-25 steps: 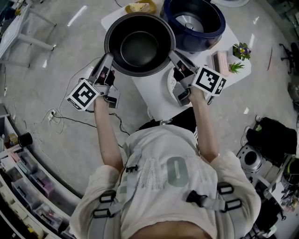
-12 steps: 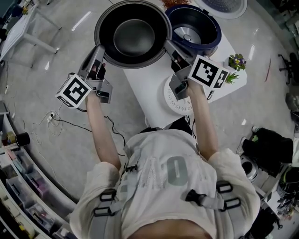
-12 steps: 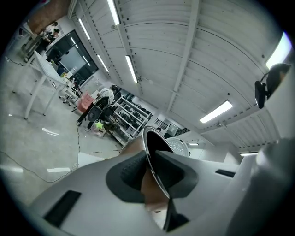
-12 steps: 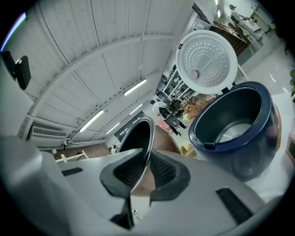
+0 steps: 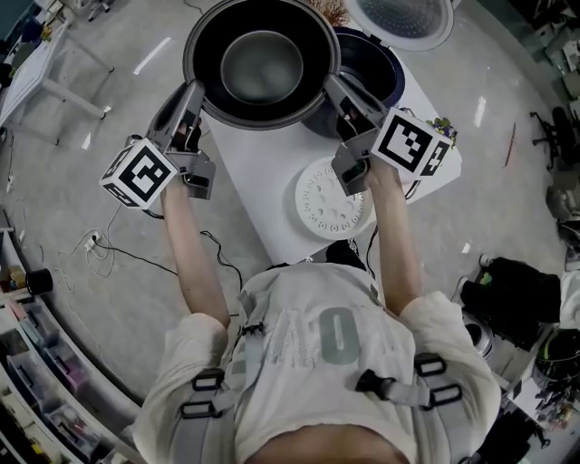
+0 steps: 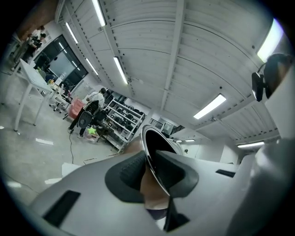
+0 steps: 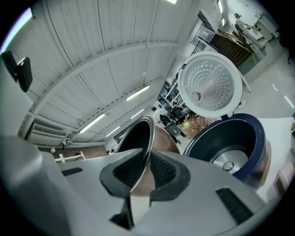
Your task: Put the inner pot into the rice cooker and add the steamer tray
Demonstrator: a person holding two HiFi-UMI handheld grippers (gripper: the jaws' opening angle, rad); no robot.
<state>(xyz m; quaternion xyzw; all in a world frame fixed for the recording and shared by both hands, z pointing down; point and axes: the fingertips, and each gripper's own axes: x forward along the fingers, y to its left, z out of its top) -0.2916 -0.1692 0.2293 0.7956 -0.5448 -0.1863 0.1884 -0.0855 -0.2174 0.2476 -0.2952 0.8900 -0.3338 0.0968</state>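
The black inner pot [image 5: 262, 63] hangs level in the air, its right side over the left edge of the dark blue rice cooker [image 5: 367, 72]. My left gripper [image 5: 194, 92] is shut on the pot's left rim and my right gripper [image 5: 333, 88] on its right rim. In the left gripper view the thin rim [image 6: 156, 171] runs between the two black pads. In the right gripper view the pot [image 7: 136, 136] is pinched the same way, with the cooker's open bowl [image 7: 230, 147] beyond it. The white perforated steamer tray [image 5: 333, 195] lies flat on the table.
The cooker's white lid [image 5: 399, 18] stands open at the back. The white table [image 5: 267, 172] is small, with a little potted plant [image 5: 441, 127] at its right edge. A cable [image 5: 109, 245] trails over the floor on the left. Shelves with bins fill the lower left corner.
Both grippers have risen with the pot in them and carried it toward the cooker. The steamer tray, earlier partly hidden by my right gripper, now shows fully.
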